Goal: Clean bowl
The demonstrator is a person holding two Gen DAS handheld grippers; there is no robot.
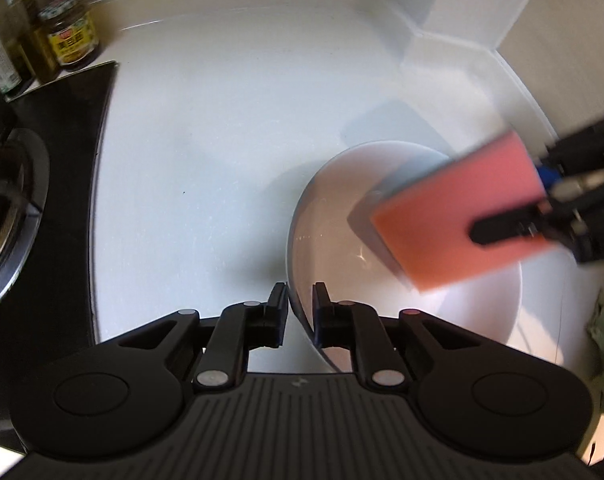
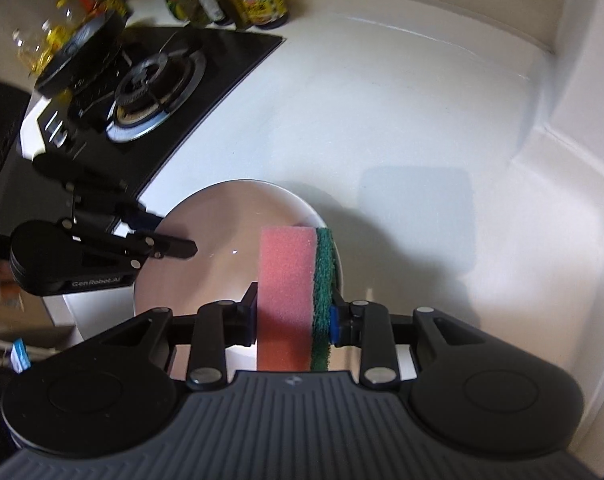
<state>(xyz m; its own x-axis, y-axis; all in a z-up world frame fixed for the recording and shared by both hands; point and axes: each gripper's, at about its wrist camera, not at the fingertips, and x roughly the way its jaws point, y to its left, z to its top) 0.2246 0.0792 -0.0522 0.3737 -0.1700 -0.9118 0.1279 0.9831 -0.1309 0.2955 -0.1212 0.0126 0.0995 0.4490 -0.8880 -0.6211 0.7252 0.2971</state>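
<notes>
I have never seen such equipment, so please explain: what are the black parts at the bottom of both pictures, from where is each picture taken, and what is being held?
The black parts are two hand-held grippers, each carried by a person and each with its own camera looking along its fingers. One picture comes from the left gripper, the other from the right gripper. On the white counter sits a white bowl, beside a black stove with jars behind it. The left gripper's fingers straddle the bowl's rim. The right gripper is shut on a pink sponge with a green scrubbing side, above the bowl.
</notes>
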